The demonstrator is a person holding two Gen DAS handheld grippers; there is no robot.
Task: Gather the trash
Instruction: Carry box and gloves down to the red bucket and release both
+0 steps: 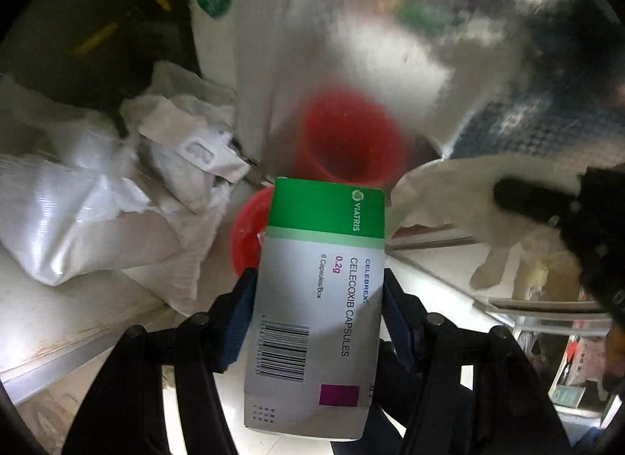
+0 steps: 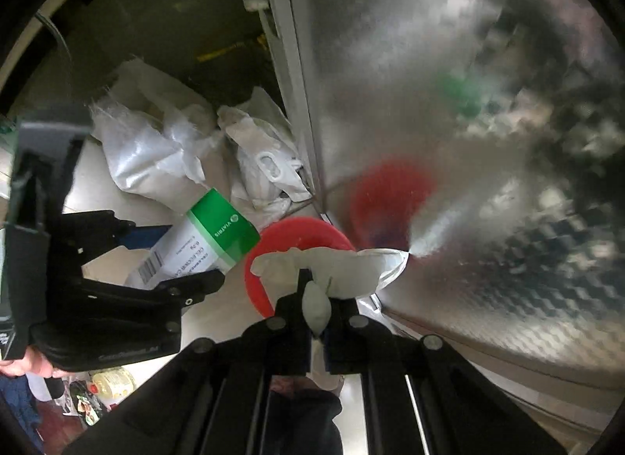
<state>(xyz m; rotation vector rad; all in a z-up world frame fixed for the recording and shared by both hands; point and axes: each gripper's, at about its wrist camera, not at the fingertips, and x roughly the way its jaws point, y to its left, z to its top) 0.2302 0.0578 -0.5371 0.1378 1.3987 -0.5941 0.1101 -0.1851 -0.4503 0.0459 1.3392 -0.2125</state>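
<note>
My left gripper (image 1: pixel 318 283) is shut on a white and green medicine box (image 1: pixel 312 220), with a blue pad pressed on each long side. The box hangs over a red bowl (image 1: pixel 246 236) that stands against a shiny metal wall. In the right wrist view my right gripper (image 2: pixel 318 291) is shut on a whitish crumpled glove (image 2: pixel 332 263) directly above the red bowl (image 2: pixel 300 226). To its left are the left gripper (image 2: pixel 183 255) and the medicine box (image 2: pixel 218 228). The left wrist view shows the glove (image 1: pixel 449 197) dangling from the right gripper (image 1: pixel 519 201).
White plastic bags and torn packaging (image 1: pixel 97 201) lie heaped left of the bowl on a pale surface. The brushed metal wall (image 2: pixel 429 83) rises just behind and right of the bowl, mirroring it. A hand (image 2: pixel 23 367) holds the left gripper; packets (image 2: pixel 109 380) lie below.
</note>
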